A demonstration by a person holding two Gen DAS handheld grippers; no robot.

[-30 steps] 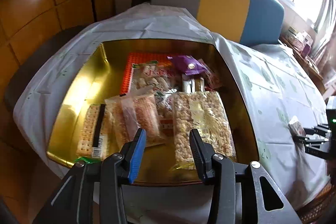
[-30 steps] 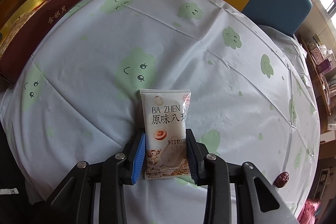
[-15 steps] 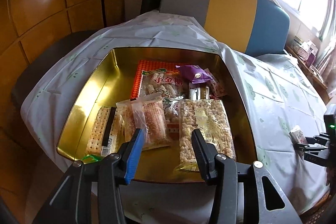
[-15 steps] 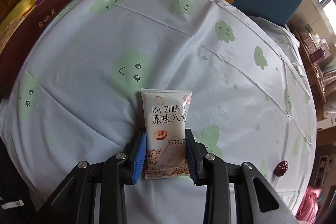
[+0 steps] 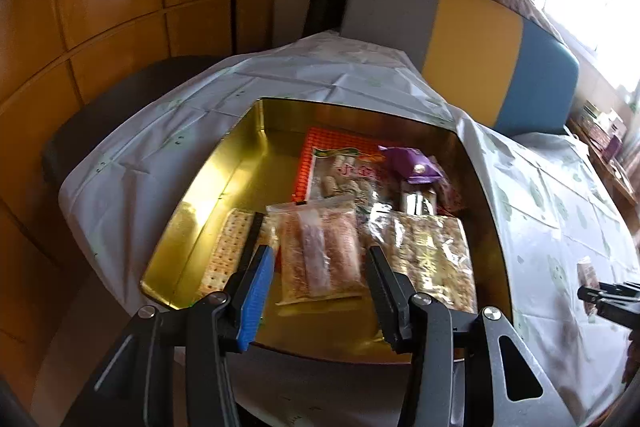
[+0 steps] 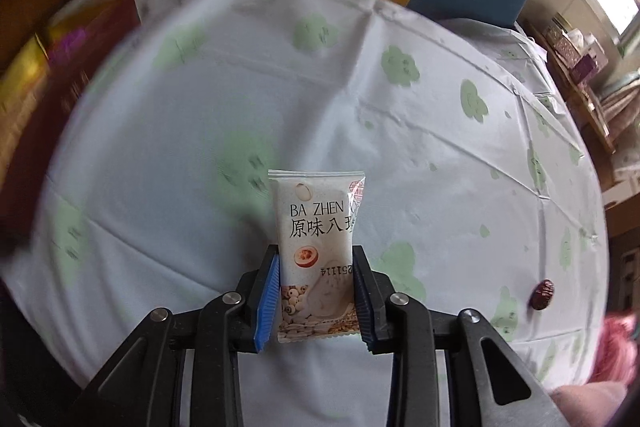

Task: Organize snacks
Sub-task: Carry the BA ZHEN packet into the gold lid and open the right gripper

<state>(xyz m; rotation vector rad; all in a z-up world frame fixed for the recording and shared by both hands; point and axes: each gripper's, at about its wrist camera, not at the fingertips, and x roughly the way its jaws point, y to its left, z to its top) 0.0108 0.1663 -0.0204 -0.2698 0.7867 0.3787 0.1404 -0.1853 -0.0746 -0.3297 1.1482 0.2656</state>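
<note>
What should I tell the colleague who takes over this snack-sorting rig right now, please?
Right tongs: shut on the white Ba Zhen packet, held above the tablecloth.
Left tongs: open and empty, above the near edge of the gold tin.
Done: cracker pack, clear snack bags, purple packet and others lie in the tin.
Left: put the white packet in the tin; a small dark red item lies loose on the cloth.

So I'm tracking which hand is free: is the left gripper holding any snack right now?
No, the left gripper hovers open above the gold tin, with nothing pinched between its fingers.
</note>
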